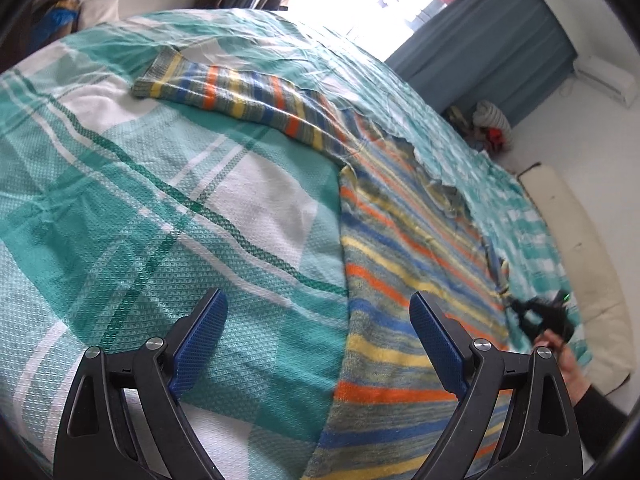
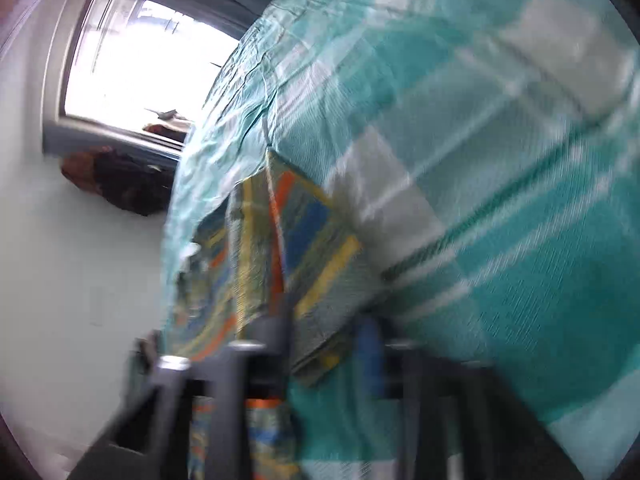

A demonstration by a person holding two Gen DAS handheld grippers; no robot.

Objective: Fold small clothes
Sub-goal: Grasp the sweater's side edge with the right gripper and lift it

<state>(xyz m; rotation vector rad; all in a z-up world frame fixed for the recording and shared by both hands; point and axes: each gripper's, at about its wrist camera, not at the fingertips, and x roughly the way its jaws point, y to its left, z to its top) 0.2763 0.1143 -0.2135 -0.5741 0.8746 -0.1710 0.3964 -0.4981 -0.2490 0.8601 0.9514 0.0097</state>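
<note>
the striped knitted sweater (image 1: pixel 404 264), in orange, blue, yellow and grey-green bands, lies spread flat on the teal-and-white checked bedspread (image 1: pixel 168 200), its body toward the bed's right-hand edge and one sleeve (image 1: pixel 224 92) stretched out across the middle of the bed toward the far side. the left gripper (image 1: pixel 320 344) hangs just above the sweater's near side edge with its blue-padded jaws standing wide apart and nothing between them. the right gripper (image 2: pixel 320 344) shows only as a blur in its own view; its jaws appear drawn together on a fold of the same striped knit, which bunches up right at the fingers, so i judge it to be clamped on the sweater near the bed's right edge.

the step in hand looks like the first side fold. to do it well, the left gripper should pinch the side seam cleanly, taking only the knit and not the bedspread beneath, and both hands should lift evenly so the fold line runs straight. the long sleeve needs bringing in across the body first, or it will drag.

no basket, box or other container is visible on the bed.
</note>
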